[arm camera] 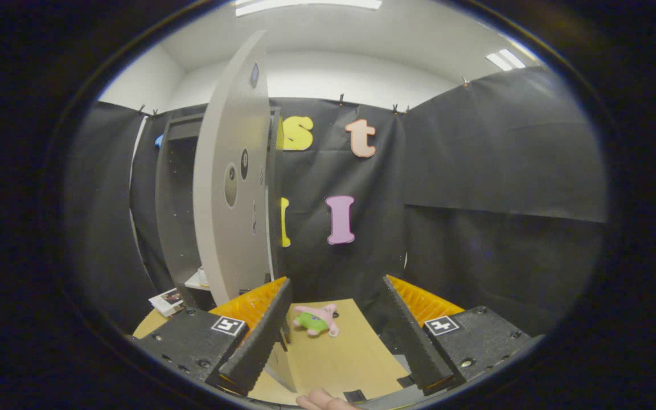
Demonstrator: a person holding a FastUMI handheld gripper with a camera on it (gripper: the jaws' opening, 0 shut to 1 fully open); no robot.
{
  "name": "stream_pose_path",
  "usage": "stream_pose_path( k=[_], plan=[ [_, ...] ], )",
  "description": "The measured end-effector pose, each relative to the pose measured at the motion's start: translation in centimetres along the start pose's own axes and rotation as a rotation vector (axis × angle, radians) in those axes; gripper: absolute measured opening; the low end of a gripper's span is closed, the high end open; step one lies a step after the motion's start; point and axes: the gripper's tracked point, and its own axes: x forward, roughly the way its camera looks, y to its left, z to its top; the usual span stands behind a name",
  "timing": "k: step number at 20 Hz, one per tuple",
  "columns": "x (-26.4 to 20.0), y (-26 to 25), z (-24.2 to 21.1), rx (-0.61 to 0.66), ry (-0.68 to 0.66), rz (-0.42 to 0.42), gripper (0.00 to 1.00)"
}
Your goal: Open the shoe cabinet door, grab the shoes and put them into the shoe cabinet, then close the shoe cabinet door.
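Observation:
The grey shoe cabinet [171, 205] stands beyond my left finger, against the black cloth wall. Its door [232, 171] is swung wide open toward me, edge-on, and the dark inside shows to its left. My gripper [336, 296] is open, with a wide gap between the fingers and nothing held. A small pink and green plush toy [316, 320] lies on the tan board [333, 353] just ahead, between the fingers. No shoe can be made out from here.
Papers or a booklet [167, 300] lie on the floor at the foot of the cabinet. A person's fingertip [319, 400] shows just below the board. Black cloth walls close the booth behind and to the right.

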Motion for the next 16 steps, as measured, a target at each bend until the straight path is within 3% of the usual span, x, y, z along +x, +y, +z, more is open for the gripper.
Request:
stream_pose_path(
  k=[2, 5, 9, 16],
  plan=[
    [1.3, 0.5, -1.4, -0.022, 0.061, 0.026, 1.00],
    [2.5, 1.4, -1.5, -0.026, 0.039, 0.079, 0.97],
    [1.9, 2.3, -1.2, -0.051, 0.023, 0.048, 0.92],
    [0.4, 8.4, -1.8, -0.010, 0.046, 0.097, 0.92]
  ],
)
